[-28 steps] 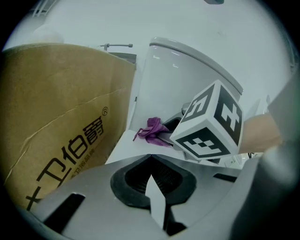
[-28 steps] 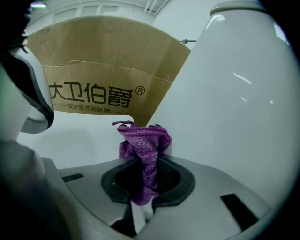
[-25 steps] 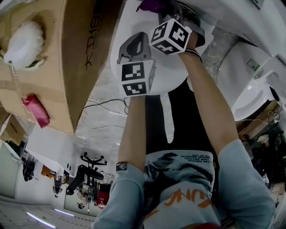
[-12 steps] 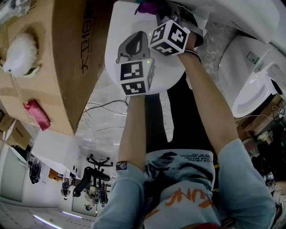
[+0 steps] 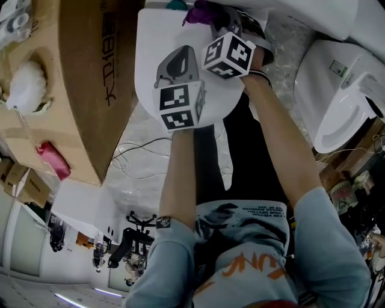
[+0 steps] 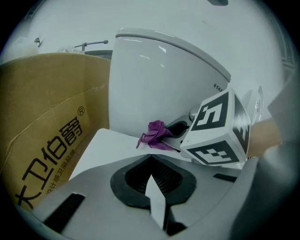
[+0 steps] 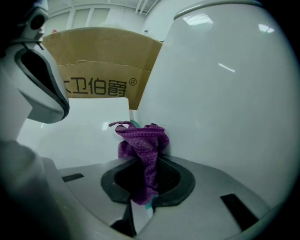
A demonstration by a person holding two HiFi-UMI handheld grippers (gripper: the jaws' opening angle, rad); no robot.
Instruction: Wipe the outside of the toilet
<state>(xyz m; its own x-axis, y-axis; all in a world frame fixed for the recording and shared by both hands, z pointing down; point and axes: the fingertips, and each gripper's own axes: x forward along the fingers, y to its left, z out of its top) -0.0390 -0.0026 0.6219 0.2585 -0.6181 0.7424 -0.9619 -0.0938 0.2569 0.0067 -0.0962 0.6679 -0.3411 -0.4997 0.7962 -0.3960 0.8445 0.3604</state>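
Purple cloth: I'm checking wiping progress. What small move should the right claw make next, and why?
Probably sweep the right claw sideways along the toilet tank: it is shut on the purple cloth, which sits against the tank's front above the closed lid.

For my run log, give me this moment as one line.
right gripper: shut on purple cloth, cloth at toilet tank base | left gripper: shut, empty, above toilet lid | cardboard box beside toilet

Right tool holds purple cloth on toilet; left tool beside.
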